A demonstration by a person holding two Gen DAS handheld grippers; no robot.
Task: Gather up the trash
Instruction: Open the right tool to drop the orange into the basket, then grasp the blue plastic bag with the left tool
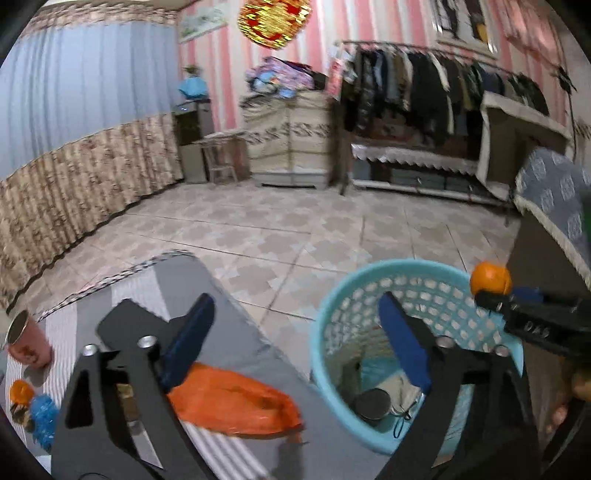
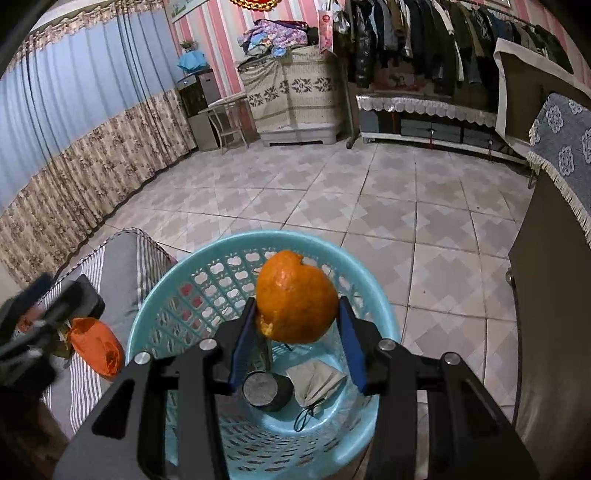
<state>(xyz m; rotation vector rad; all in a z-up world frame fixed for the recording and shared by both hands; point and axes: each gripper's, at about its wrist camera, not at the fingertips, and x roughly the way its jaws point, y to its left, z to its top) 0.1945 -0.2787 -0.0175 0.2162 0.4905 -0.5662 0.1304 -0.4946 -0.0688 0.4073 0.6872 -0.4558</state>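
Basket (image 2: 207, 266) of pale blue plastic mesh stands on the tiled floor (image 2: 369, 206), just right of a grey striped cushion (image 1: 236, 332). Inside it at the bottom lie a dark round can (image 2: 260, 389) and a crumpled grey face mask (image 2: 317, 376) with its loop trailing. On the cushion, near the basket's left side, lies an orange plastic bag (image 1: 236, 402); farther left sit a pink cup (image 1: 27, 345), a small orange piece (image 1: 20, 391) and a blue fuzzy scrap (image 1: 44, 410). A dark cabinet (image 2: 546, 295) draped with a blue flowered cloth (image 2: 565, 140) rises close on the right of the basket. Far off are a clothes rack (image 2: 424, 33), a covered dresser (image 2: 291, 92) and long curtains (image 2: 74, 110).

The right gripper (image 2: 297, 317) is half closed, its blue pads pressed on both sides of an orange peel (image 2: 295, 299), which hangs over the basket's opening. The left gripper (image 1: 295, 343) stands wide apart with nothing between its blue fingers (image 1: 192, 343); one finger is over the cushion and bag, the other over the basket's rim. The view from the left wrist is blurred.
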